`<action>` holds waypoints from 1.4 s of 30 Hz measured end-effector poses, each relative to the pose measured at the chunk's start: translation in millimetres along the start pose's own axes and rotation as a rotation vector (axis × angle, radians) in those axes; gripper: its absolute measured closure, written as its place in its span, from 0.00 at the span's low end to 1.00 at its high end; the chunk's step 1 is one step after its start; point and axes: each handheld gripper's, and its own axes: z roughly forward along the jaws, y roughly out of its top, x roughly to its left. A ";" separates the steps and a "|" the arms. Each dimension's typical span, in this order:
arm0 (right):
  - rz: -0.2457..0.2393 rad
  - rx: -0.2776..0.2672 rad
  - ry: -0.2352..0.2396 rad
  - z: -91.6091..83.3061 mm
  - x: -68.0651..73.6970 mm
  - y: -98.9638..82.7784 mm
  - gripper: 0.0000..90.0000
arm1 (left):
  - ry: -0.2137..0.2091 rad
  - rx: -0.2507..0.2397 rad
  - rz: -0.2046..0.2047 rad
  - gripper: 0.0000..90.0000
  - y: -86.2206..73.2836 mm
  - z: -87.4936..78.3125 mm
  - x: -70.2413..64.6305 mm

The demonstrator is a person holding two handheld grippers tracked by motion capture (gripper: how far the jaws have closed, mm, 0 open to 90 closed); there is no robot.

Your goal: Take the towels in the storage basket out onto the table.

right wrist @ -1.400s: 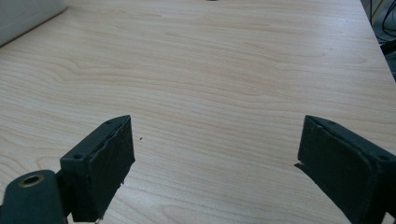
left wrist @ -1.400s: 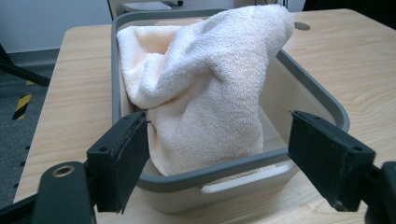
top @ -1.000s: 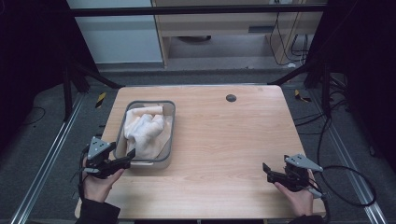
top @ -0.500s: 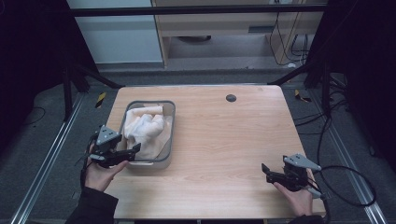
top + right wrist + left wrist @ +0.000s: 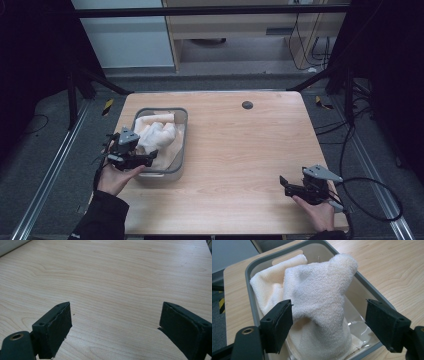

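A grey-rimmed clear bin (image 5: 181,150) sits on the left half of the wooden table (image 5: 250,150) and holds crumpled cream towels (image 5: 156,135). In the left gripper view the towels (image 5: 319,297) rise in a hump inside the bin (image 5: 372,293). My left gripper (image 5: 150,159) hovers over the bin's near left corner, open, its jaws spread either side of the towel hump without touching it (image 5: 328,325). My right gripper (image 5: 283,183) rests low near the table's front right, open, with bare wood between its jaws (image 5: 113,322).
A small dark round hole (image 5: 247,105) marks the table's far middle. Black frame posts (image 5: 345,75) flank the table, and cables (image 5: 375,195) trail on the floor at the right. Bare wood spans the middle and right of the table.
My left gripper has moved forward and to the right, from beside the bin's near left corner to over its rim, toward the towels. The right gripper has stayed put.
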 end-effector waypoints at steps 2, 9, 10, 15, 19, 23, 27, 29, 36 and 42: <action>0.000 0.001 0.000 0.2 0.1 -0.1 0.12 | 0.006 0.014 0.009 0.24 0.7 4.0 -0.5; -0.009 0.011 0.004 1.7 0.5 -0.9 0.12 | 0.006 0.051 0.051 0.23 4.5 18.7 -0.8; -0.015 0.010 0.001 2.2 0.1 -1.3 0.12 | 0.005 0.061 0.053 0.23 4.8 22.4 -0.5; -0.014 0.019 0.002 3.4 -0.3 -1.9 0.12 | 0.016 0.089 0.055 0.23 5.5 34.1 1.2; -0.017 0.023 0.005 4.1 -0.2 -2.2 0.12 | 0.015 0.105 0.052 0.23 5.0 42.3 2.3; -0.006 0.030 0.012 3.8 0.4 -2.1 0.11 | 0.023 0.126 0.052 0.24 4.5 50.6 2.7; -0.017 0.036 0.012 5.4 -0.5 -3.0 0.11 | 0.027 0.140 0.037 0.30 4.8 55.6 6.5; -0.016 0.035 0.014 5.4 -0.5 -3.0 0.11 | 0.028 0.151 0.032 0.33 4.6 57.2 7.5; -0.015 0.038 0.016 5.6 -0.4 -3.0 0.11 | 0.032 0.173 0.018 0.47 6.3 58.0 6.9; -0.016 0.039 0.017 5.4 -0.7 -2.8 0.11 | 0.041 0.186 0.004 0.60 7.4 57.4 6.8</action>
